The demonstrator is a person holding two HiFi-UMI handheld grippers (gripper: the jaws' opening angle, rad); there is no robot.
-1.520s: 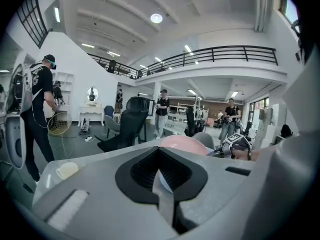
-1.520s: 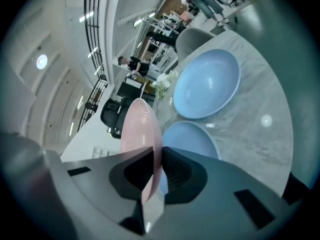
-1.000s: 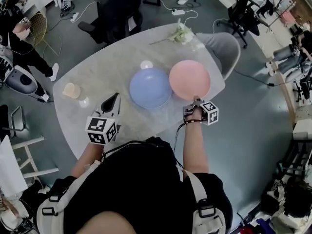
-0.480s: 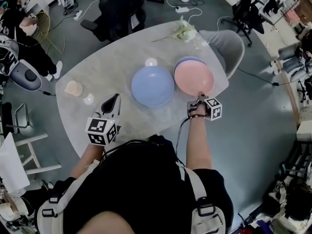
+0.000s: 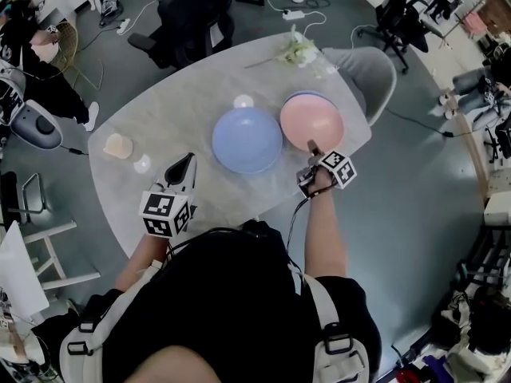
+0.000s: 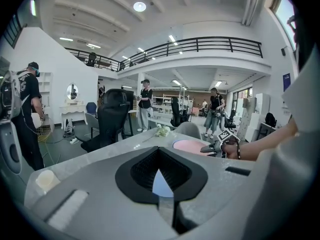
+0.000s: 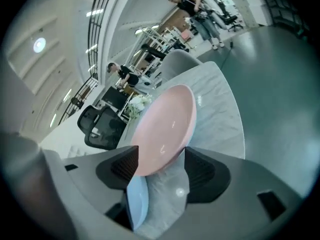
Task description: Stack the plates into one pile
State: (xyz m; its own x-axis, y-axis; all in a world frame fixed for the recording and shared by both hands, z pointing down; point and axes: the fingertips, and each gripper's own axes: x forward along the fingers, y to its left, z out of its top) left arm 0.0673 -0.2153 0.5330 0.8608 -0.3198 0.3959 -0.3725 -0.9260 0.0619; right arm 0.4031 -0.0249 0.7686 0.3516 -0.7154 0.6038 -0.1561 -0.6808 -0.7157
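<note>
A pink plate [image 5: 311, 120] lies at the table's right end, with a blue rim [image 5: 306, 94] showing under its far edge. A second blue plate [image 5: 247, 140] sits just left of it. My right gripper [image 5: 311, 147] is at the pink plate's near rim. Its jaws have just been opening and stand apart on either side of that rim [image 7: 167, 129], without pressing it. My left gripper [image 5: 183, 168] hovers over the table's near edge, left of the blue plate [image 6: 161, 184], with its jaws together and nothing held.
On the marble table [image 5: 176, 110] are a small white cup [image 5: 243, 100], a beige item [image 5: 117, 146], a small glass [image 5: 142, 163] and flowers [image 5: 297, 52]. A grey chair [image 5: 371, 74] stands at the far right, a black office chair [image 5: 192, 14] beyond the table.
The right gripper, shut on the pink plate's rim earlier, has rolled and opened. The pink plate now rests with a blue rim beneath it. The left gripper has stayed put.
</note>
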